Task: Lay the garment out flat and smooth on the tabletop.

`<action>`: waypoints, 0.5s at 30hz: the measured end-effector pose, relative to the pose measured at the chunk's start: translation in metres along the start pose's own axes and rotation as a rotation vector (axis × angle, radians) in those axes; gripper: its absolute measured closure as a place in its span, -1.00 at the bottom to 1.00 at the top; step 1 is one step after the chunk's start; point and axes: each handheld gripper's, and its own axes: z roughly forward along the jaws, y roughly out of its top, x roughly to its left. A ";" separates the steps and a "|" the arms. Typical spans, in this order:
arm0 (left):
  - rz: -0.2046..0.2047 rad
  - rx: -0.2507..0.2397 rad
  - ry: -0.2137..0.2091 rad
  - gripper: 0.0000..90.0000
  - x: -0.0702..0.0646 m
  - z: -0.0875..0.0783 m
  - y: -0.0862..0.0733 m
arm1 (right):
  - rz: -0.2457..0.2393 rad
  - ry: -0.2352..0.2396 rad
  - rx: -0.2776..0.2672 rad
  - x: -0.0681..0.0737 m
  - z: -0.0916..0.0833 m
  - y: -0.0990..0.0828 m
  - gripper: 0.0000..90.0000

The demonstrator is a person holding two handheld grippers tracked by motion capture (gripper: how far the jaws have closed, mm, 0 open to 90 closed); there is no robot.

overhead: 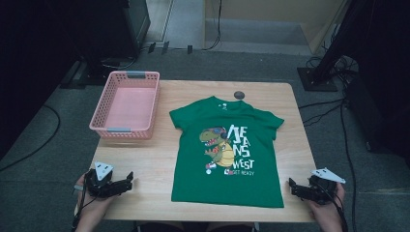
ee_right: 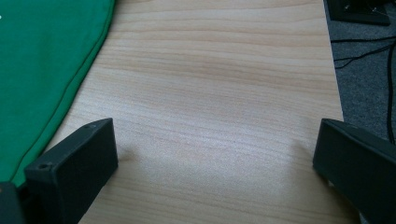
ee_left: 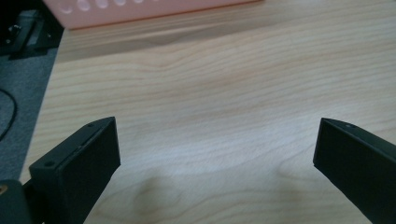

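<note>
A green T-shirt (overhead: 226, 151) with a cartoon dinosaur print lies flat, front up, in the middle of the wooden table (overhead: 145, 159). My left gripper (overhead: 129, 180) rests open near the table's front left corner, well left of the shirt. In the left gripper view its jaws stand wide apart over bare wood (ee_left: 215, 116). My right gripper (overhead: 292, 185) sits open at the front right corner, just right of the shirt's hem. The right gripper view shows the shirt's edge (ee_right: 42, 70) beside its left jaw, with nothing between the jaws.
A pink plastic basket (overhead: 126, 104), with nothing in it, stands at the table's back left; its wall (ee_left: 140, 9) appears at the top of the left gripper view. A small dark round object (overhead: 239, 94) lies by the shirt's collar. Cables (overhead: 324, 108) run over the floor to the right.
</note>
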 end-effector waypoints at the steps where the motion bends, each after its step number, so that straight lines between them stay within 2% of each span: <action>1: 0.002 0.001 0.002 -0.98 0.001 -0.001 -0.001 | 0.000 0.000 0.000 0.000 0.000 0.000 -1.00; 15: -0.029 0.014 0.011 -0.98 0.023 -0.017 -0.021 | 0.000 0.000 0.000 0.000 0.000 0.000 -1.00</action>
